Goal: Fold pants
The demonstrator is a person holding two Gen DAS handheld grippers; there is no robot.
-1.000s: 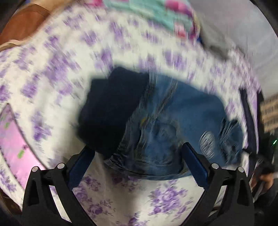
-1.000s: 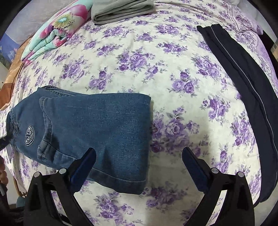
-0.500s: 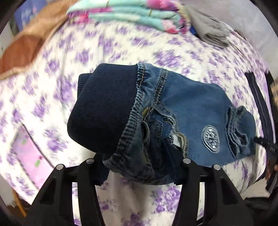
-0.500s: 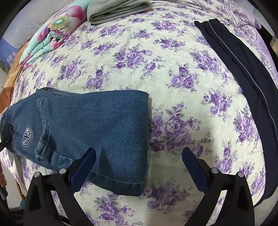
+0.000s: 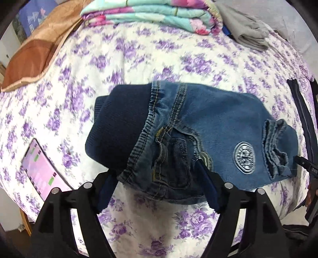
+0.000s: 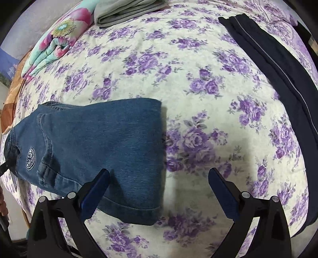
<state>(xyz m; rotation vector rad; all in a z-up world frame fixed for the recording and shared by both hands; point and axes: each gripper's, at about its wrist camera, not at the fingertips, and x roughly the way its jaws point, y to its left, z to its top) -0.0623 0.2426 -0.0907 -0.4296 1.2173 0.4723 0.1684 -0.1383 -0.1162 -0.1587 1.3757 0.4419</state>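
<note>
Blue jeans (image 5: 218, 127) lie folded on the flowered bed sheet (image 5: 139, 59), with a dark ribbed waistband (image 5: 119, 127) and a round patch (image 5: 244, 156). My left gripper (image 5: 157, 182) points down over the bunched waist. Its jaws are opening, with the denim fold still between them and the left pad just off the cloth. In the right wrist view the jeans (image 6: 99, 139) stretch to the left, leg hem nearest. My right gripper (image 6: 159, 178) hovers open above the hem's right corner, one finger over denim, the other over bare sheet.
A phone with a pink screen (image 5: 41, 168) lies on the sheet left of the jeans. At the back are a folded floral blanket (image 5: 151, 15), a grey folded garment (image 5: 246, 33) and a brown pillow (image 5: 33, 53). Dark navy trousers (image 6: 278, 75) lie along the right.
The left jaws closed on the jeans' waist and bunched it up, then widened again. The left view has steadied and sits a little higher. The right gripper has hardly moved.
</note>
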